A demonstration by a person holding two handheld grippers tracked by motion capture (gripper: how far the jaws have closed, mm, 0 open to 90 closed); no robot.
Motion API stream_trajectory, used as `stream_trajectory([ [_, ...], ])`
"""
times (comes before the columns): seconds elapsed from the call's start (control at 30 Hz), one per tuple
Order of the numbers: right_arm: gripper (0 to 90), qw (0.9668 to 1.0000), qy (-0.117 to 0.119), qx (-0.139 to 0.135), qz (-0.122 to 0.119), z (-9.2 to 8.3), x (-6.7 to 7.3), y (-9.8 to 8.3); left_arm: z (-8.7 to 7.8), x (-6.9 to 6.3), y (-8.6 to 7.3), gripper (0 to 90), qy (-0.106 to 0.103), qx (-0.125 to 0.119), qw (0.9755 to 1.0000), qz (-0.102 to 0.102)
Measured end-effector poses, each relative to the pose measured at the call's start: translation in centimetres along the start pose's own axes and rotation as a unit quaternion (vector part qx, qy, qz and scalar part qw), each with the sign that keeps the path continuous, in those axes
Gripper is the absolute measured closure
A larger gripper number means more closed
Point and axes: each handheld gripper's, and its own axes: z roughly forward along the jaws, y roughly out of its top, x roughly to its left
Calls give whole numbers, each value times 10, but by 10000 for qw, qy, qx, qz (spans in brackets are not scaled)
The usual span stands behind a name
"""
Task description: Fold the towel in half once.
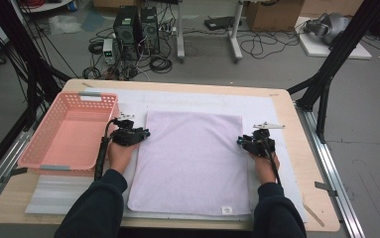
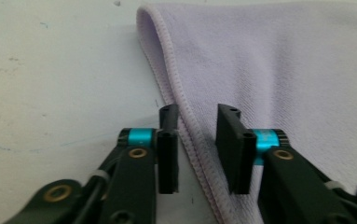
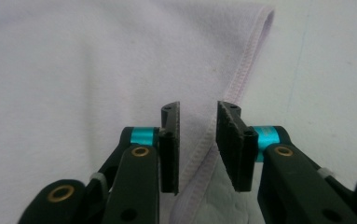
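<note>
Left gripper has its jaws apart with a clear gap, straddling the stitched left hem of the lavender towel; pads aren't pressing the cloth, so it's released. Right gripper is the same deal on the right hem: jaws parted, hem running up between them, nothing clamped.

From above, the left gripper and right gripper sit at opposite side edges of the towel, roughly level with each other. The towel lies flat mid-bench on a white mat, long axis running from the near edge toward the far edge, small label at its near right corner.

The high view also gets the pink basket at the bench's left edge. The gripper views give the hem stitching and the slightly lifted towel corners.
</note>
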Motion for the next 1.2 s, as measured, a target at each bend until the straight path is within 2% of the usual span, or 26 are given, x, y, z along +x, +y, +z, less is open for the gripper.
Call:
stream_trajectory([
  [0.03, 820, 10000, -22, 30, 2, 2, 0, 1, 0, -1, 1, 758, 40, 20, 9999, 121],
  [0.1, 867, 9999, -139, 51, -89, 4, 0, 4, 0, -2, 1, 853, 148, -20, 9996, 235],
  [0.17, 870, 9990, -414, 34, -152, 3, -2, 4, 0, -2, 1, 871, 352, -50, 9991, 243],
  [0.27, 846, 9985, -533, 7, -111, 3, -3, 4, -1, -2, 1, 875, 463, -65, 9987, 180],
  [0.3, 805, 9976, -646, 0, -231, 3, -2, 4, -1, -2, 1, 866, 467, -56, 9987, 204],
  [0.33, 753, 9970, -737, 26, -246, 2, -1, 4, -1, -2, 1, 835, 491, -65, 9984, 262],
  [0.4, 678, 9978, -650, -97, -89, -3, -4, 3, -5, 1, 1, 681, 559, -34, 9978, 350],
  [0.47, 651, 9982, -541, -249, -5, -10, -8, 0, -9, 0, 0, 597, 476, 0, 9978, 453],
  [0.53, 637, 9991, -265, -327, 29, -18, -10, -3, -14, -2, -3, 509, 391, -101, 9979, 507],
  [0.63, 574, 9996, 56, -237, -172, -28, -6, -12, -20, -7, -7, 456, 30, -272, 9983, 508],
  [0.7, 534, 9994, 79, -164, -300, -34, -1, -20, -24, -10, -9, 408, -238, -299, 9979, 521],
  [0.83, 490, 9977, 247, 124, -621, -35, 6, -33, -34, -12, -12, 325, -527, -513, 9959, 518],
  [0.87, 487, 9976, 241, 84, -648, -37, 5, -35, -37, -12, -12, 307, -566, -572, 9954, 521],
  [0.93, 477, 9976, 68, 143, -671, -41, 2, -35, -42, -11, -12, 279, -642, -675, 9946, 452],
  [1.03, 493, 9974, -241, 43, -675, -51, -1, -37, -48, -10, -14, 239, -748, -846, 9929, 375],
  [1.07, 481, 9977, -192, -33, -646, -54, -1, -37, -49, -10, -15, 203, -788, -857, 9925, 372],
  [1.1, 475, 9985, -33, -158, -531, -59, -2, -38, -50, -11, -15, 169, -826, -842, 9923, 386],
  [1.17, 458, 9979, 212, -459, -393, -68, -2, -37, -53, -12, -14, 170, -904, -944, 9906, 414],
  [1.2, 447, 9970, 267, -592, -417, -72, -1, -35, -54, -13, -14, 169, -961, -1000, 9895, 405],
])
